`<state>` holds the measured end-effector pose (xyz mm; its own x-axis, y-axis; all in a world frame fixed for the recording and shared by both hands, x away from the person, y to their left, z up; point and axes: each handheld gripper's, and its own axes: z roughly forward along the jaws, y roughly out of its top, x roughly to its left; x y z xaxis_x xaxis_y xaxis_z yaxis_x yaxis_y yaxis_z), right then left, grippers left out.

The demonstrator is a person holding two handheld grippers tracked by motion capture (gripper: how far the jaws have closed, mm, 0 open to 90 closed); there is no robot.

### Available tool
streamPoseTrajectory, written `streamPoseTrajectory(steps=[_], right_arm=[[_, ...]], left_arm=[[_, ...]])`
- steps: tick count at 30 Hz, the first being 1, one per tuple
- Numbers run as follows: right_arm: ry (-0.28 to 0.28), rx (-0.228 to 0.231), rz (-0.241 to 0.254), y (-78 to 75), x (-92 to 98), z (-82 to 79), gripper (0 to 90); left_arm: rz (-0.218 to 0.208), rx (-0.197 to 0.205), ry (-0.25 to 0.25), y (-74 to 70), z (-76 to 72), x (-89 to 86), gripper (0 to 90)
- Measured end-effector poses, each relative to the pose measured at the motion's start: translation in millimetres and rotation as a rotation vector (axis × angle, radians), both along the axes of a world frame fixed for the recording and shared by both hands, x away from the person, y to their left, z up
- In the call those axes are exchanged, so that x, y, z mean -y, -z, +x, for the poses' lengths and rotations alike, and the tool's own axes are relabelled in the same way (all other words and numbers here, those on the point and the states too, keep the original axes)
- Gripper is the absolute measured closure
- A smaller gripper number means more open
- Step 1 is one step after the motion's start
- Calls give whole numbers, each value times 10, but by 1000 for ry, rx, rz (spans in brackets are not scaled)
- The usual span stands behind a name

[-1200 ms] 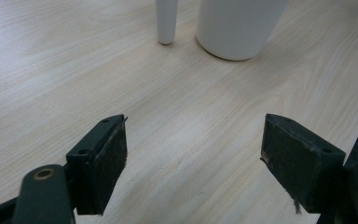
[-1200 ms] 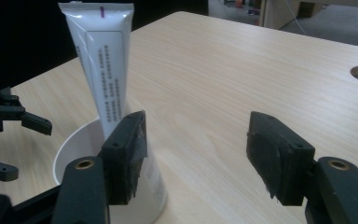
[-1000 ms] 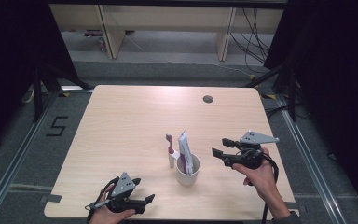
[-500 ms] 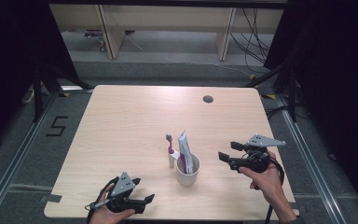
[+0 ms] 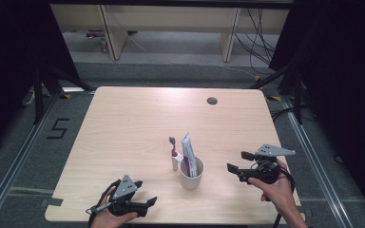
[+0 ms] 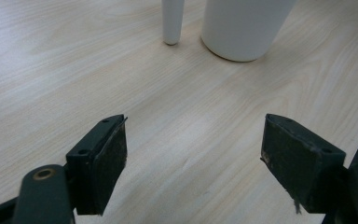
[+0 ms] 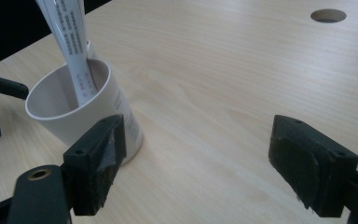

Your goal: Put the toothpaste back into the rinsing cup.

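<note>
Pale wood table (image 5: 138, 118) with a round cable hole (image 5: 212, 100) near the far edge, dark floor all around, that's our setup. From the high view we've got a white cup (image 5: 191, 175) sitting a bit toward our side of the middle, with a white tube (image 5: 188, 153) poking up out of it and a toothbrush (image 5: 174, 153) standing upright just left of the cup, red bristles on top.

Our left gripper (image 5: 146, 203) sits low at the near edge, jaws spread wide with nothing in them. Its own view (image 6: 193, 154) gets us the cup's base and the toothbrush's white foot on the wood beside it, but cuts off everything higher.

Our right gripper (image 5: 238, 161) hovers just right of the cup; its jaws have just been opening and stand wide, nothing between them. Its own view (image 7: 196, 158) looks into the cup (image 7: 81, 114), so we see the tube's (image 7: 72, 46) printed side going down inside.
</note>
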<state>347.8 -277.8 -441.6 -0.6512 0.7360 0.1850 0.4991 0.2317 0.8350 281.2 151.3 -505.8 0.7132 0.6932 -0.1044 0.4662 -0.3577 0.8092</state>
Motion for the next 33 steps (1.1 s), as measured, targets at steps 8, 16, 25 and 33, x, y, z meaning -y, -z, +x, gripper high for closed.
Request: streamPoseTrajectory(steps=[8, 16, 25, 33], right_arm=[[-20, -31, -21, 94, 64, -75, 197], [-16, -79, -16, 160, 91, -146, 197], [-29, -61, -74, 228, 169, -247, 197], [-4, -79, -51, 279, 246, -371, 169]], left_arm=[[5, 5, -10, 9, -18, -18, 221], [-18, 4, -15, 13, -43, -26, 222], [-14, 7, -15, 2, -45, -18, 221], [-14, 16, -11, 5, -44, -12, 221]])
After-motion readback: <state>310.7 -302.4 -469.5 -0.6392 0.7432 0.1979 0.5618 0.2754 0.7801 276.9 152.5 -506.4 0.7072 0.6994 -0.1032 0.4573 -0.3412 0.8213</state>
